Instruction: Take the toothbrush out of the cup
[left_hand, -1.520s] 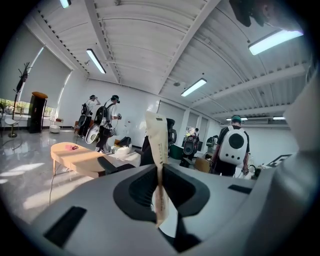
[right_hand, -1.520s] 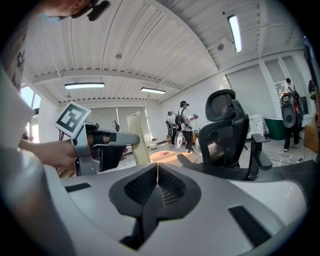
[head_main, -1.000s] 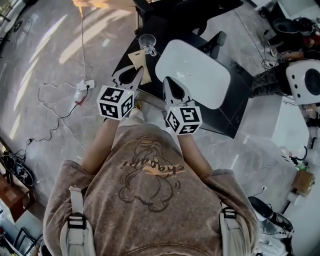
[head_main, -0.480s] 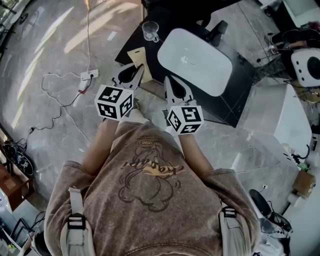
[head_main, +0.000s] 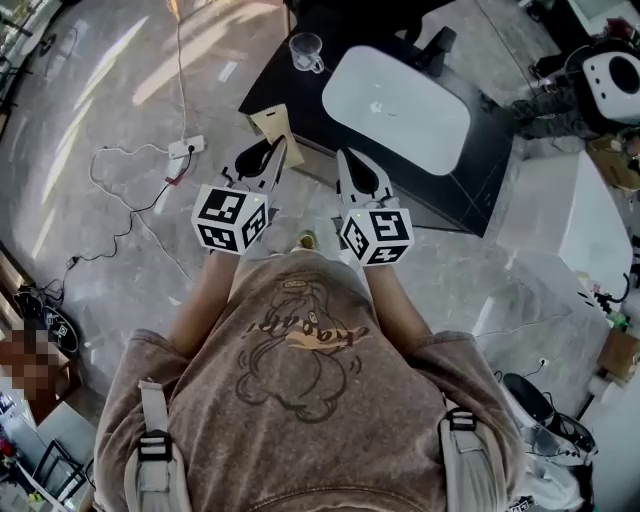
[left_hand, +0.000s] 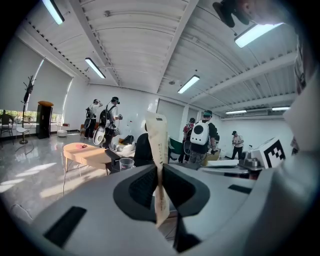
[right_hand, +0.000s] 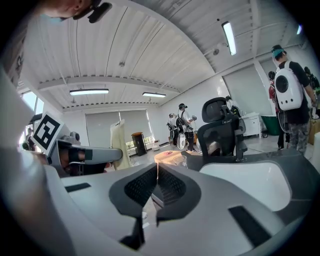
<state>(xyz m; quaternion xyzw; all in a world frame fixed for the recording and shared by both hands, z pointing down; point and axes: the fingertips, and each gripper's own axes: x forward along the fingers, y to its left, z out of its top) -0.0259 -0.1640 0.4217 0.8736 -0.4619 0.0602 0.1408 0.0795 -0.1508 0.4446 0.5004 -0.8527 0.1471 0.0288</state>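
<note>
Clamping a paper packet (left_hand: 156, 145), the left gripper (head_main: 272, 150) sits short of the cup (head_main: 305, 51); the right gripper (head_main: 346, 157), jaws together and empty, is likewise short of it.

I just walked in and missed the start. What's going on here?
A person stands at a black table with a gripper in each hand. The left gripper is clamped on a flat beige paper packet, held upright; what is inside it can't be told. The right gripper is shut with nothing in it. A clear cup stands on the table beyond the packet, beside a white basin. Neither gripper touches the cup.
</note>
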